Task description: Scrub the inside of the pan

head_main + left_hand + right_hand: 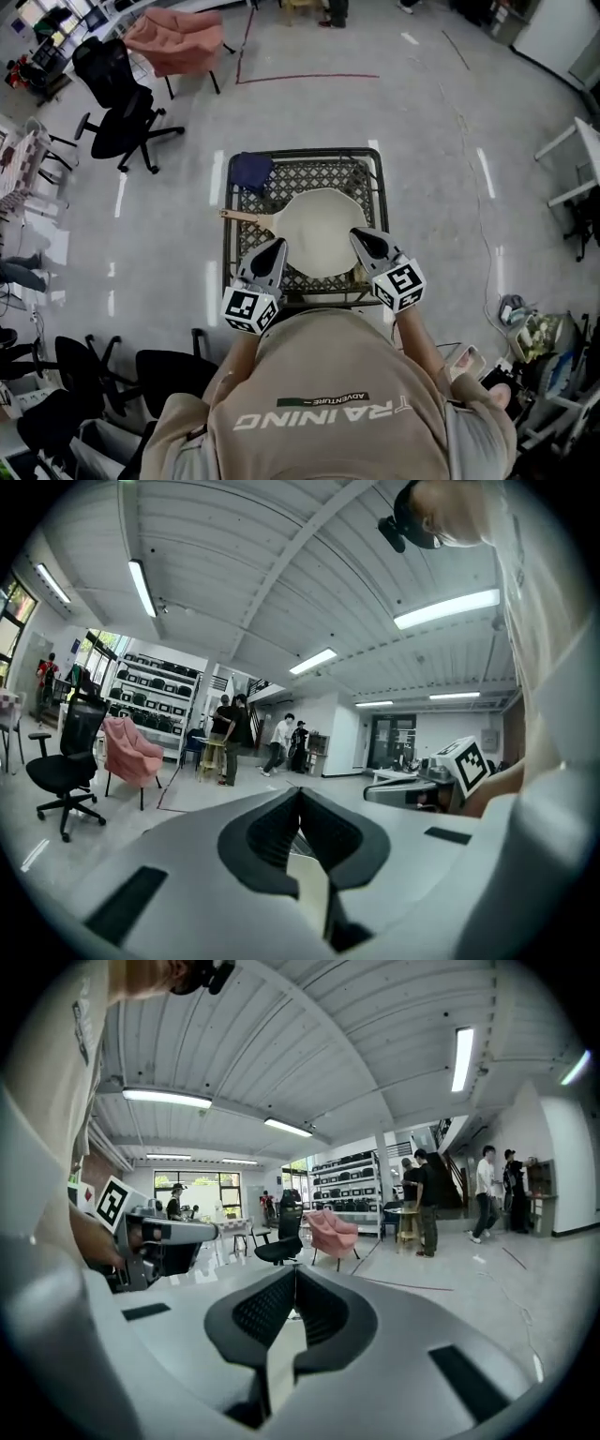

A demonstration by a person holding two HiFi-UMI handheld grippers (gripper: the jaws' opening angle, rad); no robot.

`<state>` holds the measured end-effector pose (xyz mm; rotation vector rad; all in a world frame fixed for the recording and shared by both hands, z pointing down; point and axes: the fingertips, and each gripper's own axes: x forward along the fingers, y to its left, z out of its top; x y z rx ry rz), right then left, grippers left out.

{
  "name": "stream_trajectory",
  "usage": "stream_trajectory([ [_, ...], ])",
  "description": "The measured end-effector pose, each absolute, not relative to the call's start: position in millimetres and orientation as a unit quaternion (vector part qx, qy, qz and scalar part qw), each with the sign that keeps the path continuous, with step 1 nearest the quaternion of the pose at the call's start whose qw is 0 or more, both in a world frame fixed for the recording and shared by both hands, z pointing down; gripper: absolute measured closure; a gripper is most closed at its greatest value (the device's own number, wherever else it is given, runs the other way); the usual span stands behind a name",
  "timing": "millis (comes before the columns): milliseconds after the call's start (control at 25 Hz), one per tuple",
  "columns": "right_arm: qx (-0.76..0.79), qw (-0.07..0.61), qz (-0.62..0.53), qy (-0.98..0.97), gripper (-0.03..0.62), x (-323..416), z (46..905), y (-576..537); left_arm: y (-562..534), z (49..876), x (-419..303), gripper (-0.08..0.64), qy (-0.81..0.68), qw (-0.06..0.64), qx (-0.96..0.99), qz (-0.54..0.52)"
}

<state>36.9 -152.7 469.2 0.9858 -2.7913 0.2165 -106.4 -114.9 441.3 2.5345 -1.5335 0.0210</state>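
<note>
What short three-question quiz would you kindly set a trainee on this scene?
1. True or false: the dark blue cloth lies inside the round white pan.
2. Which way does the pan's wooden handle point in the head view: A left, B right, C towards the person?
3. Fill in: the left tongs and right tongs are both ____ and hold nothing.
Key: 1 false; 2 A; 3 shut.

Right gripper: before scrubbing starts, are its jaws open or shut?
Shut. The grey right gripper shows its two dark-padded jaws meeting at the tips in its own view, with nothing gripped between them.
</note>
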Motion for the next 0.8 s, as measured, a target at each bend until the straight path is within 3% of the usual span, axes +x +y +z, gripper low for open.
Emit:
stream_trajectory([
  [400, 0.460, 0.118, 0.160, -0.866, 0.575, 73.8, 510.9, -187.2, -137.6, 479.6, -134.1, 0.541, -0.470, 0.128, 0.873, 0.003],
  [800, 0.442, 0.250, 0.249, -0.824, 0.550, 134.7, 637.4, -165.0, -148.8, 485.6, -130.6, 0.541, -0.481, 0.140, 0.865, 0.017],
])
